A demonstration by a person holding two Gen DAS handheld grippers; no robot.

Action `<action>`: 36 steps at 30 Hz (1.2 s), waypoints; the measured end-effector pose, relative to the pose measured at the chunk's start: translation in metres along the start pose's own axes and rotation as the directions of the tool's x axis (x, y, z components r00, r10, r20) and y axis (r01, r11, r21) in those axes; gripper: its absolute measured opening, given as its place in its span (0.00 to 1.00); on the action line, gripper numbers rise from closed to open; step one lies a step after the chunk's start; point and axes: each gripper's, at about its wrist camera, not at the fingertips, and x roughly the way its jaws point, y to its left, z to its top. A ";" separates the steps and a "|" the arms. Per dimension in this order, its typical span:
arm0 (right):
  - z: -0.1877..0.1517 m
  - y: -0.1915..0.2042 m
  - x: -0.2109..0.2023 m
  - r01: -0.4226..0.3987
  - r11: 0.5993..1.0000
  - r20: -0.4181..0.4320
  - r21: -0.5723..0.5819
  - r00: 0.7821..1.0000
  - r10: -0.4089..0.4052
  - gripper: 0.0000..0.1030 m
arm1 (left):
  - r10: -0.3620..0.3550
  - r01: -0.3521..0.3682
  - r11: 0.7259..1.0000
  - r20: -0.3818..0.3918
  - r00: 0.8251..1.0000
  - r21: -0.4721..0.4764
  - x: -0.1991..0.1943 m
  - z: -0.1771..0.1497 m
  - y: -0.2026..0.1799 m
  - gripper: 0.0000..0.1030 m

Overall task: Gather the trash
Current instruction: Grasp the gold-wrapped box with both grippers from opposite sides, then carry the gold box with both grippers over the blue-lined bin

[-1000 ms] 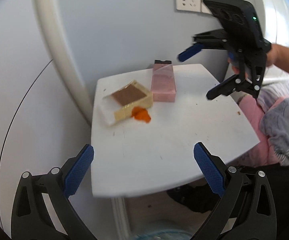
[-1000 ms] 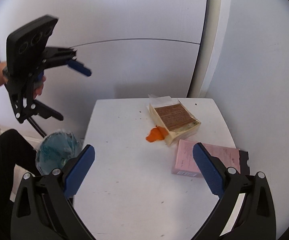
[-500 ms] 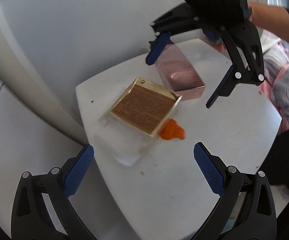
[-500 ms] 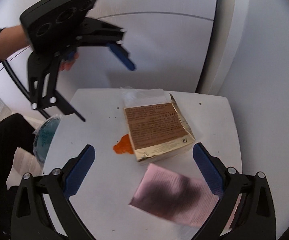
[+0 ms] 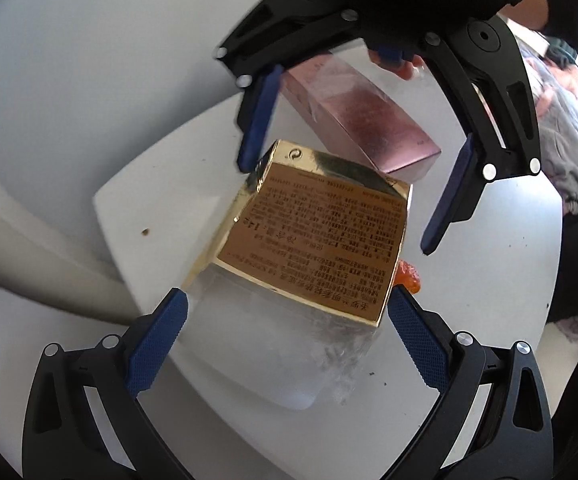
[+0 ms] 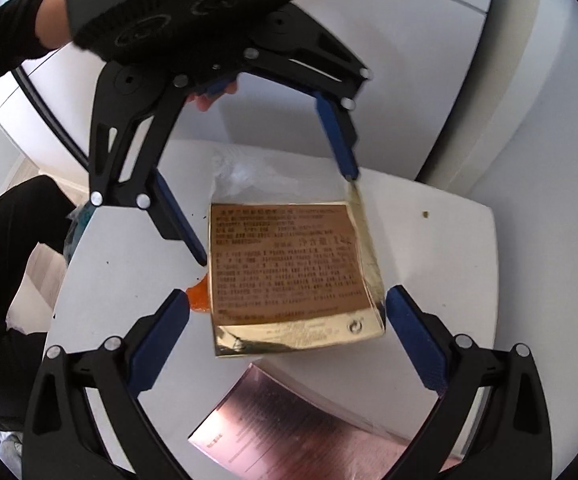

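Note:
A gold foil box (image 5: 317, 240) with a brown printed label lies on the small white table (image 5: 489, 300), partly on crumpled clear plastic wrap (image 5: 281, 364). My left gripper (image 5: 287, 320) is open, its blue pads either side of the box's near end. My right gripper (image 5: 337, 206) hangs open over the far end, facing it. In the right wrist view the gold box (image 6: 289, 268) sits between my open right gripper (image 6: 287, 304) and the left gripper (image 6: 276, 217). A pink carton (image 6: 289, 420) lies beside it. An orange scrap (image 6: 198, 298) peeks out at the box's edge.
The pink carton (image 5: 361, 120) lies behind the gold box, near the white wall. A bin with a bluish bag (image 6: 75, 224) shows below the table's edge, beside the person's dark trousers (image 6: 9, 248). Pink and grey cloth (image 5: 561, 140) lies past the table's right side.
Both grippers have come down and in toward the gold box from opposite sides; it now lies between both open pairs of fingers. The box itself has not moved.

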 end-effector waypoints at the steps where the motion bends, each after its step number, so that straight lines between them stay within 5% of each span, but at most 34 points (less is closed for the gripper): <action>1: 0.000 -0.001 0.001 -0.004 1.000 -0.006 0.001 1.000 0.004 0.93 | -0.017 0.016 1.000 0.009 1.000 0.006 0.001 0.000 -0.001 0.94; 6: 0.000 -0.005 0.006 0.001 1.000 -0.022 -0.002 1.000 -0.001 0.93 | -0.072 0.072 0.997 0.042 0.997 0.003 0.001 0.001 -0.001 0.94; 8: 0.000 -0.005 0.006 -0.006 1.000 -0.024 -0.003 1.000 0.006 0.80 | -0.076 0.076 0.997 0.050 0.996 -0.004 0.002 0.002 0.001 0.87; 14: 0.000 -0.006 0.003 0.019 1.000 -0.024 -0.005 1.000 -0.019 0.79 | -0.079 0.079 0.997 0.064 0.995 0.004 -0.004 0.004 -0.003 0.68; 22: 0.009 0.009 -0.025 0.040 0.999 0.013 -0.024 0.999 -0.040 0.79 | -0.041 0.041 0.999 0.098 0.994 -0.005 -0.046 -0.005 -0.024 0.67; 33: 0.030 0.078 -0.078 0.032 0.993 0.068 -0.111 0.997 -0.025 0.79 | 0.038 -0.034 0.999 0.117 0.992 -0.041 -0.127 -0.014 -0.085 0.67; 36: 0.038 0.094 -0.086 0.023 0.989 0.075 -0.145 0.997 -0.012 0.79 | 0.060 -0.053 0.997 0.114 0.992 -0.062 -0.131 -0.012 -0.075 0.67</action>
